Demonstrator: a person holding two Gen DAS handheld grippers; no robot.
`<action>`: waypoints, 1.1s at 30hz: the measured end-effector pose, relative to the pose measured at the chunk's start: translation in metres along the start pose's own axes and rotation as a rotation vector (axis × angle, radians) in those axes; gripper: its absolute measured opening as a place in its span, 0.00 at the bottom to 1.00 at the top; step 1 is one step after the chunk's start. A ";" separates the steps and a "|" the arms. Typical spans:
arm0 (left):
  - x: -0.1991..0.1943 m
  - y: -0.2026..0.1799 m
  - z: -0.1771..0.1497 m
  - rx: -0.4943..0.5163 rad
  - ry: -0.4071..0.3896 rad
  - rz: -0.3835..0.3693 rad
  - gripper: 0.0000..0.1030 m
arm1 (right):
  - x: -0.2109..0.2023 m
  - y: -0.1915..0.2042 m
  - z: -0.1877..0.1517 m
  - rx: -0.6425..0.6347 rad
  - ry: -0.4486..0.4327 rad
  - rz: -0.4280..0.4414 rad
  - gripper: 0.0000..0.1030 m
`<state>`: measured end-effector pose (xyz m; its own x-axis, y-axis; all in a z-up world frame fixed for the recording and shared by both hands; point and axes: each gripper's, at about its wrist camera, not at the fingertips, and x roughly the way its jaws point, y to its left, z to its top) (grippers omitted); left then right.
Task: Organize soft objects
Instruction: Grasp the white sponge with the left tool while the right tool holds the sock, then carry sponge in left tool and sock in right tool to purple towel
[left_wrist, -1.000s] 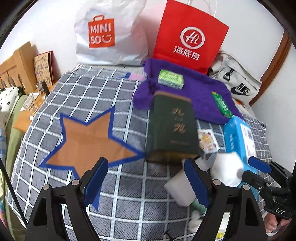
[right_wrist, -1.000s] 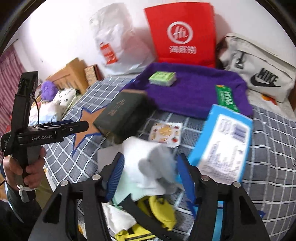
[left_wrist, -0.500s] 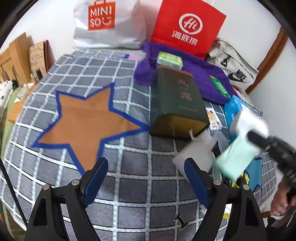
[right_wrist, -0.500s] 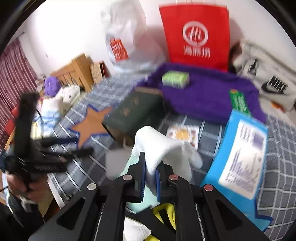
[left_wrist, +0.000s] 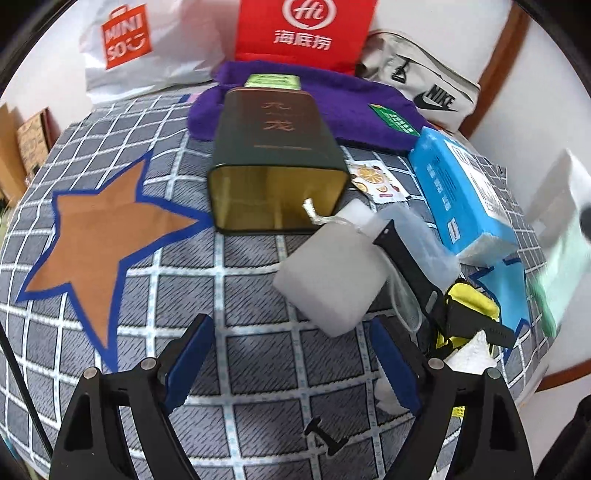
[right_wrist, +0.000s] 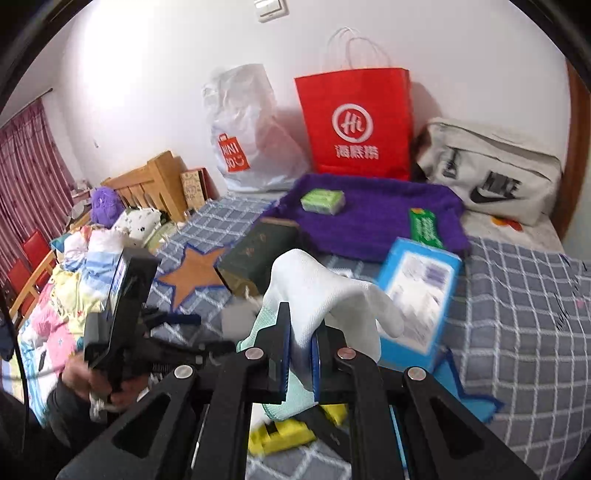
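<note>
Right hand-held gripper (right_wrist: 301, 345) pressed together on a white glove (right_wrist: 325, 291), with a pale green cloth (right_wrist: 284, 398) caught in the same pinch and hanging below, both lifted above the bed (right_wrist: 517, 295). Left hand-held gripper (left_wrist: 291, 363) spread wide, nothing between its blue pads, poised over a pale grey foam block (left_wrist: 332, 280) lying on the checked bedspread. Just behind the block, a dark green tin (left_wrist: 277, 155) on its side, open end toward the camera, gold Chinese characters on its face, too small to read with certainty. Against the wall, a white plastic bag (left_wrist: 147, 44) printed "MINISO", a red paper bag (left_wrist: 306, 29) marked "Hi" above Chinese characters, and a grey bag (left_wrist: 424, 81) marked "NIKE". On the purple towel (right_wrist: 369, 214), two small green packets, print unreadable. Beside the towel, a blue tissue pack (left_wrist: 461, 199), label blurred.
</note>
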<state>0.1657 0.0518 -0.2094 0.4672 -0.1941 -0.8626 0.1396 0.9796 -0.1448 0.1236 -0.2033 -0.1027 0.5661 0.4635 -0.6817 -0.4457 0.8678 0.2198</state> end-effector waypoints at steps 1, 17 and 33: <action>0.001 -0.002 0.000 0.012 -0.011 0.005 0.83 | -0.003 -0.003 -0.007 0.001 0.009 -0.011 0.09; 0.007 -0.026 0.009 0.151 -0.111 0.014 0.60 | 0.027 -0.044 -0.076 0.103 0.197 -0.009 0.09; -0.041 0.008 -0.014 -0.020 -0.163 0.073 0.59 | 0.029 -0.056 -0.080 0.174 0.180 -0.006 0.09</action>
<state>0.1350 0.0680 -0.1818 0.6114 -0.1269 -0.7810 0.0834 0.9919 -0.0959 0.1096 -0.2531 -0.1905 0.4291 0.4325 -0.7930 -0.3081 0.8954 0.3215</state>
